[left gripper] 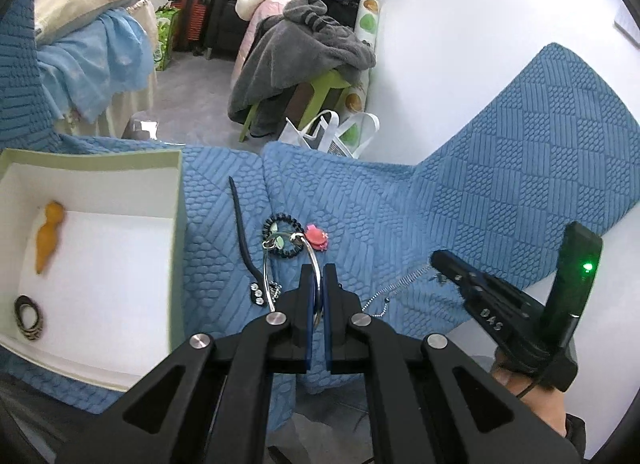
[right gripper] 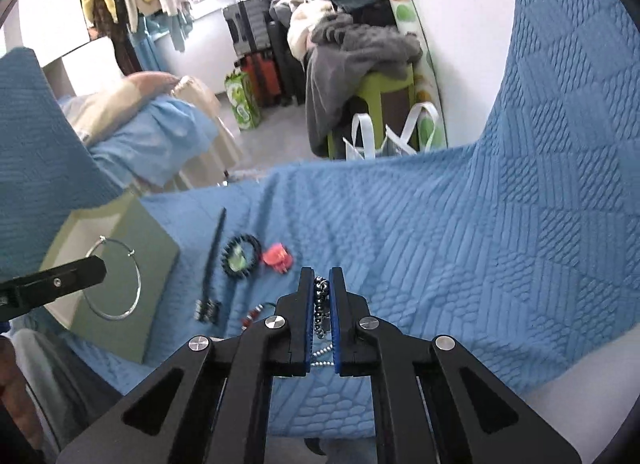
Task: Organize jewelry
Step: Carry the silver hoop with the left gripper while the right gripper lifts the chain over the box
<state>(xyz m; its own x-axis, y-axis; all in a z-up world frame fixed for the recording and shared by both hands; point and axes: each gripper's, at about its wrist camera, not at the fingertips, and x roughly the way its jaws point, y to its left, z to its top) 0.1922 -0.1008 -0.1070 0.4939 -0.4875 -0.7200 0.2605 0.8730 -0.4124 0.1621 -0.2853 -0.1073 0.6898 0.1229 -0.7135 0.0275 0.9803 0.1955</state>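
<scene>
The box (left gripper: 176,224) lies left of the bead bracelet (left gripper: 282,238), perhaps touching the clip (left gripper: 316,238) rightward.

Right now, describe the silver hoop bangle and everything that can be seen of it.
The silver hoop bangle is a thin, shiny wire ring, apparently metal, with a small looped clasp and a tiny bead along it. The left tongs are shut on its rim, holding it off the blue quilted cover. From the right wrist view it hangs in front of the green box, not yet inside.
</scene>
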